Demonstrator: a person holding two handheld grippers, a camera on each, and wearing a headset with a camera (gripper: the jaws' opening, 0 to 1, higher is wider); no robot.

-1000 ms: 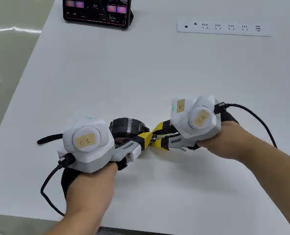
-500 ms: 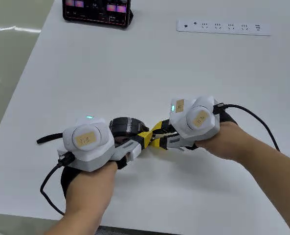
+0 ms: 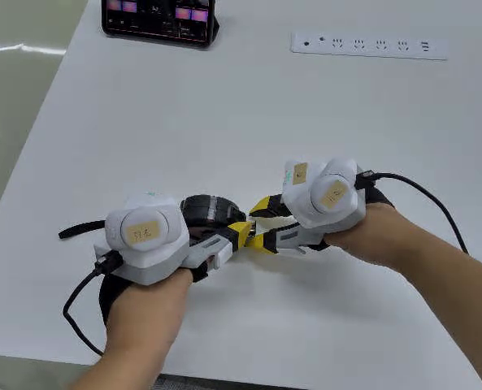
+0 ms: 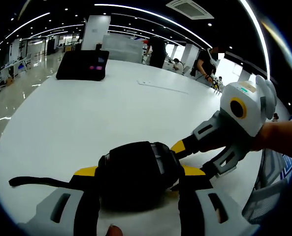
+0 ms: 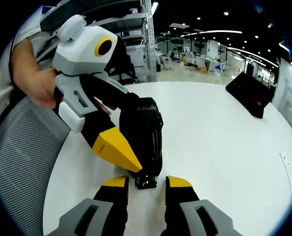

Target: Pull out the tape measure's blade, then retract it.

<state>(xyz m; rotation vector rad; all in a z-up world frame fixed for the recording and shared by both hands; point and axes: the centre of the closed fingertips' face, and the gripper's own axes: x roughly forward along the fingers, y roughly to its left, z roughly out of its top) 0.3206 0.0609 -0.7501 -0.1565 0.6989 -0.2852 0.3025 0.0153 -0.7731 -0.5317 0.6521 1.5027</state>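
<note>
On the white table (image 3: 224, 106), left gripper (image 4: 141, 171) clamps the tape measure (image 5: 143, 130); right gripper (image 5: 146, 182) jaws stand parted, flanking its tab (image 5: 146, 185).

Black tape measure (image 4: 136, 172), white table (image 3: 224, 106)

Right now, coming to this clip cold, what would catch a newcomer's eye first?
Two white grippers meet nose to nose near the front of the white table. The left gripper clamps a black tape measure, and the right gripper has its open jaws either side of the blade hook. Farther back, a dark screen with glowing tiles and a white power strip lie on the table.
</note>
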